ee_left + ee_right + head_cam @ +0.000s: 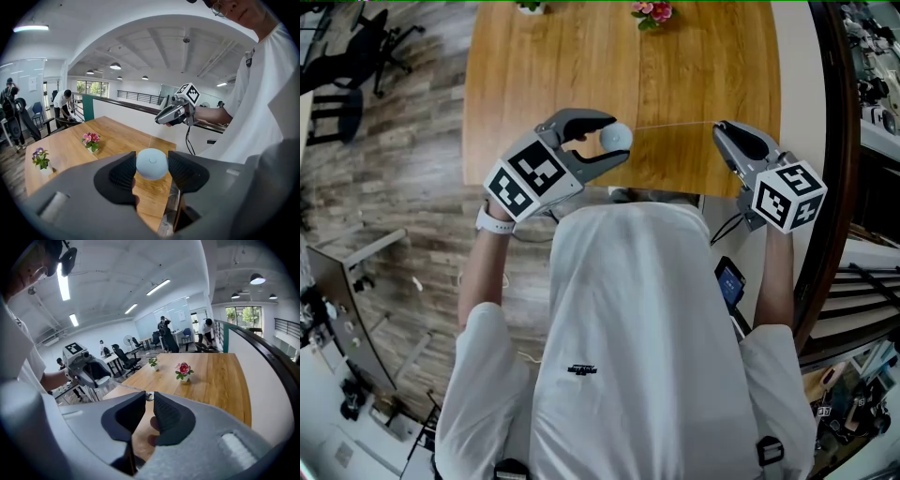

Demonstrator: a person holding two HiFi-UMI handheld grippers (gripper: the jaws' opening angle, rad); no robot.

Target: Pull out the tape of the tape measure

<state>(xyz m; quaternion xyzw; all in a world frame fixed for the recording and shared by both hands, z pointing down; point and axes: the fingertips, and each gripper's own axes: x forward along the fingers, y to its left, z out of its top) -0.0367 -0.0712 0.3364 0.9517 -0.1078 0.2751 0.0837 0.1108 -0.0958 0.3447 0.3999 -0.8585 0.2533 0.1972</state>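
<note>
A round pale-blue tape measure (617,137) sits between the pads of my left gripper (612,142), held above the near edge of the wooden table (581,75). The left gripper view shows the case (152,163) pressed from both sides. A thin strip of tape (675,124) runs from it to the right, as far as my right gripper (721,129). That gripper's jaws are nearly together on the tape's small metal end tab (148,397). The two grippers face each other a short way apart. The person's white shirt fills the lower part of the head view.
Two small flower pots (652,13) (532,6) stand at the table's far end. Office chairs (356,47) are on the wood floor to the left. A dark curved railing (834,141) runs along the right. People stand far off in the room.
</note>
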